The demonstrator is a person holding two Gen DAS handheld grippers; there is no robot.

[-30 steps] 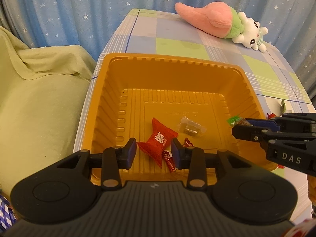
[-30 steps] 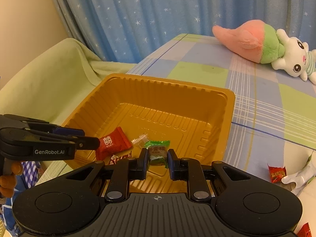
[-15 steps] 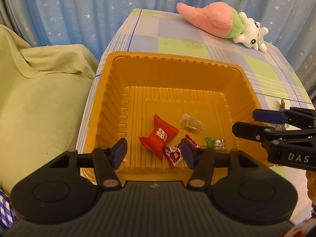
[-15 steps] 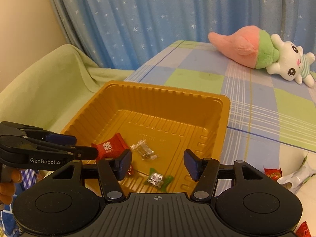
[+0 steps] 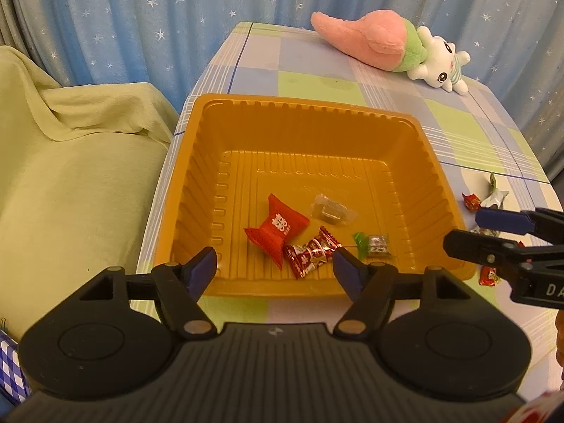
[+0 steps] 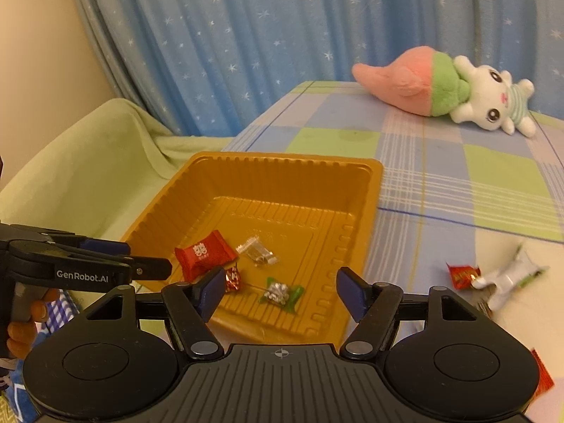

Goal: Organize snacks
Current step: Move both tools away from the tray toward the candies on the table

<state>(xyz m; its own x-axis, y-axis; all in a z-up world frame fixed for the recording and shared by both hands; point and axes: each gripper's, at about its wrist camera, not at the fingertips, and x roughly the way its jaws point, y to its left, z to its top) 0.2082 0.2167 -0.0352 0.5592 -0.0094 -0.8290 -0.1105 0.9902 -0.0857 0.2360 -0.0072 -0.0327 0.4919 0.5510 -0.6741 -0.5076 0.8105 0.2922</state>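
Note:
An orange plastic tray [image 5: 433, 162] [image 6: 370, 208] holds a big red candy pack [image 5: 276, 227] [image 6: 202, 253], a small red candy [image 5: 312, 253] [image 6: 233, 279], a clear-wrapped sweet [image 5: 329, 209] [image 6: 257, 252] and a green-and-silver candy [image 5: 373, 245] [image 6: 280, 292]. My left gripper [image 5: 275, 273] is open and empty over the tray's near edge. My right gripper [image 6: 282, 292] is open and empty just above the green candy. Loose snacks lie on the table right of the tray: a red candy [image 5: 471, 200] [image 6: 461, 275] and a white wrapper [image 5: 495, 197] [image 6: 511, 275].
A pink and white plush toy [image 5: 387, 46] [image 6: 440, 88] lies at the far side of the checked tablecloth [image 5: 317, 84]. A green blanket-covered seat [image 5: 70, 162] sits left of the table. Blue star curtains hang behind. Another red candy [image 5: 490, 276] lies under the right gripper.
Both grippers opened. The right one let the green candy drop into the tray; the left one let go of the small red candy. Both have pulled back a little.

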